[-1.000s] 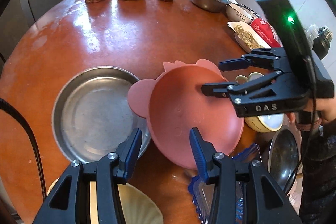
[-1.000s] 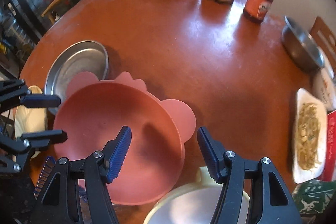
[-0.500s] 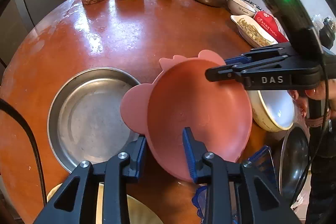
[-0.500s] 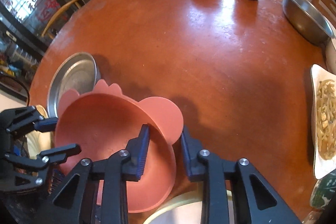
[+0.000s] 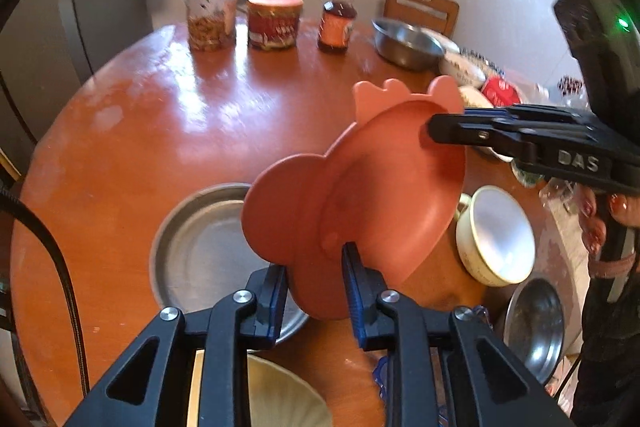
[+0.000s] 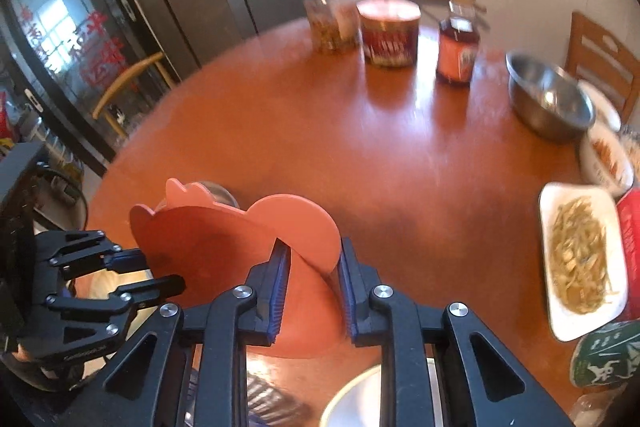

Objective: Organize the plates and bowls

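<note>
A pink bowl point(image 5: 380, 195) with ear-shaped handles hangs tilted above the round wooden table point(image 5: 168, 131), held from two sides. My left gripper point(image 5: 314, 267) has the near rim beside one ear between its blue pads, jaws closing and pressing on it. From the right, my right gripper point(image 5: 436, 127) clamps the far rim. In the right wrist view the pink bowl point(image 6: 224, 247) sits between the right gripper's point(image 6: 312, 251) closing pads, and the left gripper point(image 6: 160, 271) bites its left edge. A shallow steel plate point(image 5: 204, 251) lies on the table under the bowl's left side.
A cream bowl point(image 5: 496, 235) with a steel lining stands right of the pink bowl, a steel bowl point(image 5: 536, 323) below it, and a ribbed cream plate point(image 5: 276, 399) at the near edge. Two jars point(image 6: 332, 15), a bottle point(image 6: 458, 47), a steel basin point(image 6: 548, 103) and a food dish point(image 6: 580, 259) line the far and right sides.
Both grippers went from open around the pink bowl's rim to shut on it. The bowl has come up off the table and tilted, and both views now look higher across the room.
</note>
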Demonstrator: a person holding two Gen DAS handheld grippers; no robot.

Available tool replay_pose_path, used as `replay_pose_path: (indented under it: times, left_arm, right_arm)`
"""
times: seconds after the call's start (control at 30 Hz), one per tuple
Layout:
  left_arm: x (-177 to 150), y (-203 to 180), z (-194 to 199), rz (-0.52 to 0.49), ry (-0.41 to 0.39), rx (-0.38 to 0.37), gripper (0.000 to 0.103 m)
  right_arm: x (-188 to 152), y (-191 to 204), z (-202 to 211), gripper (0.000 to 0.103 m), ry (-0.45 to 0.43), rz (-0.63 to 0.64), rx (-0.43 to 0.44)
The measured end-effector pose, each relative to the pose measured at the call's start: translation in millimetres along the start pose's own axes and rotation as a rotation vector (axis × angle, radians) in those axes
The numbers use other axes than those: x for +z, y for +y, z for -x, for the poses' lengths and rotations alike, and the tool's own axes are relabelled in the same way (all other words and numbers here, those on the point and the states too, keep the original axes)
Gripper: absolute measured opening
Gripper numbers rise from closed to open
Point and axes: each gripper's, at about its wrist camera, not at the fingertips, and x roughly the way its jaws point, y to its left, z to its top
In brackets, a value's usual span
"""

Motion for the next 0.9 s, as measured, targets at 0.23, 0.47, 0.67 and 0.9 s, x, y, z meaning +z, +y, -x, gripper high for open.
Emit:
replay_pose_path:
  times: [0.23,0.47,0.67,0.9]
  left_arm:
    - [-12.6,22.0,48.5,0.011,-0.039,0.009,0.027]
    - [-47.7,50.6,89.3,0.016,-0.035,0.038,0.027]
    - [-83.8,75.6,108.6,0.025,-0.005,0.055,0.027]
    - [-108.9,93.7,112.2,0.038,0.036,0.046,0.027]
  right_arm:
    - [12.8,53.9,34.9,0.024,-0.083,0.078,0.049]
    - [7.4,109.4,44.1,0.024,-0.077,0.111,0.112]
    - [-11.4,153.8,35.4,0.024,-0.023,0.148,0.137]
    - [-32.6,176.1,16.2,0.024,0.063,0.132,0.163]
